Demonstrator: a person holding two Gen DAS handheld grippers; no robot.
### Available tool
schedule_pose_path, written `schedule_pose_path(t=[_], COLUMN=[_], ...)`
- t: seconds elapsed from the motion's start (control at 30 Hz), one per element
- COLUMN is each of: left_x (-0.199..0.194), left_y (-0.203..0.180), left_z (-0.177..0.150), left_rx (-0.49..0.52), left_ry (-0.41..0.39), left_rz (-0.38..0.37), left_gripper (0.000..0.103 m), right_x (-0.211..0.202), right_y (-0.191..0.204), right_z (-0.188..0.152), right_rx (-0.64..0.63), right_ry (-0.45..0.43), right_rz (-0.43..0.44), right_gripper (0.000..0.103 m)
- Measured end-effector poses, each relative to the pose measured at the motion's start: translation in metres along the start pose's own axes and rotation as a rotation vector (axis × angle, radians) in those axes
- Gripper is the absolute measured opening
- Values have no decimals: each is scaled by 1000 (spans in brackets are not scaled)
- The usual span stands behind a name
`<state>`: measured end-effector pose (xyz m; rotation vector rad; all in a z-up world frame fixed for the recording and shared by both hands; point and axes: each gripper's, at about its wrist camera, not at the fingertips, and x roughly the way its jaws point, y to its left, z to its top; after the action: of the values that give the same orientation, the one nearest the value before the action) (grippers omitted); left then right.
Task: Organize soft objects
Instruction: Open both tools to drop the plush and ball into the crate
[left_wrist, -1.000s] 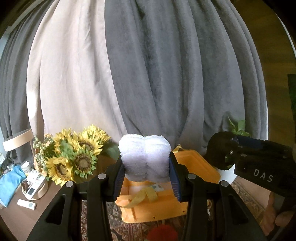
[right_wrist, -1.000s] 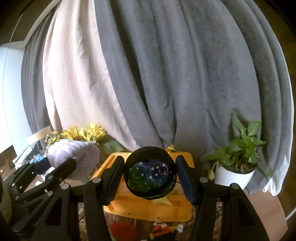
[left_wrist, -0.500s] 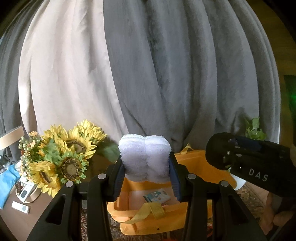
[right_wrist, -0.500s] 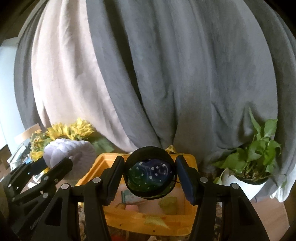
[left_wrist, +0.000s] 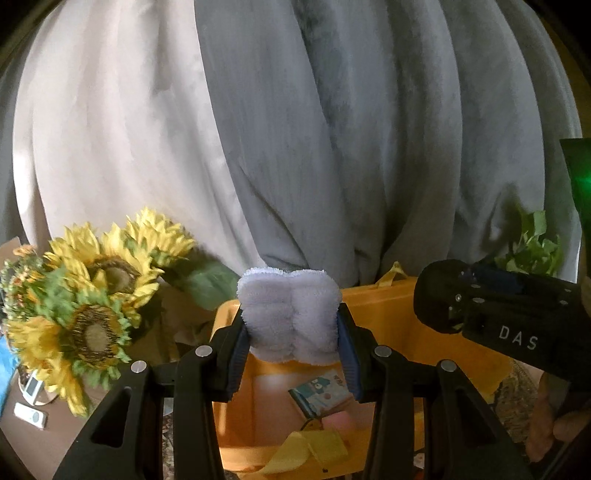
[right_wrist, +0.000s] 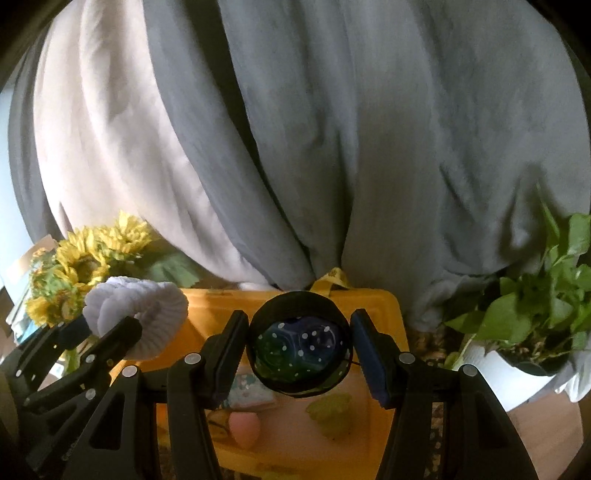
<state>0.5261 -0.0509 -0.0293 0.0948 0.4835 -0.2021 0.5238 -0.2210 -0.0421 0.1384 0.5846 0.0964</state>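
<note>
My left gripper (left_wrist: 292, 349) is shut on a rolled white fluffy towel (left_wrist: 290, 319) and holds it above the near-left part of a yellow bin (left_wrist: 384, 306). My right gripper (right_wrist: 300, 352) has its jaws spread slightly wider than a dark round roll with white dots (right_wrist: 300, 350); the roll sits between them over the bin (right_wrist: 376, 306). The towel also shows in the right wrist view (right_wrist: 140, 314), left of the roll. Inside the bin lie a patterned cloth (left_wrist: 325, 391), a pink soft item (right_wrist: 243, 424) and a green soft item (right_wrist: 332, 410).
Grey and beige curtains (left_wrist: 295, 129) hang right behind the bin. Sunflowers (left_wrist: 92, 295) stand at the left on a brown table (left_wrist: 29, 443) with small devices. A potted green plant (right_wrist: 546, 295) in a white pot stands at the right. A patterned rug lies beneath.
Both grippers moved forward and over the bin, so its inside now shows. The right jaws have opened a little around the dotted roll. The left grip on the towel is unchanged.
</note>
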Motion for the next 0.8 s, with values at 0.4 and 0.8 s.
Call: schedule_pose_path(t=[0.4, 0.8], left_x=[38, 16], left_y=[-3, -6], left_z=[-12, -8], left_rx=[7, 7], left_ry=[101, 70], left_rz=[-19, 13], left_gripper=[52, 61], right_x=[49, 26], right_y=[-14, -15], right_z=[-5, -6], right_rx=[36, 31], right_ry=[163, 132], right_rz=[-38, -60], right_gripper=[63, 65])
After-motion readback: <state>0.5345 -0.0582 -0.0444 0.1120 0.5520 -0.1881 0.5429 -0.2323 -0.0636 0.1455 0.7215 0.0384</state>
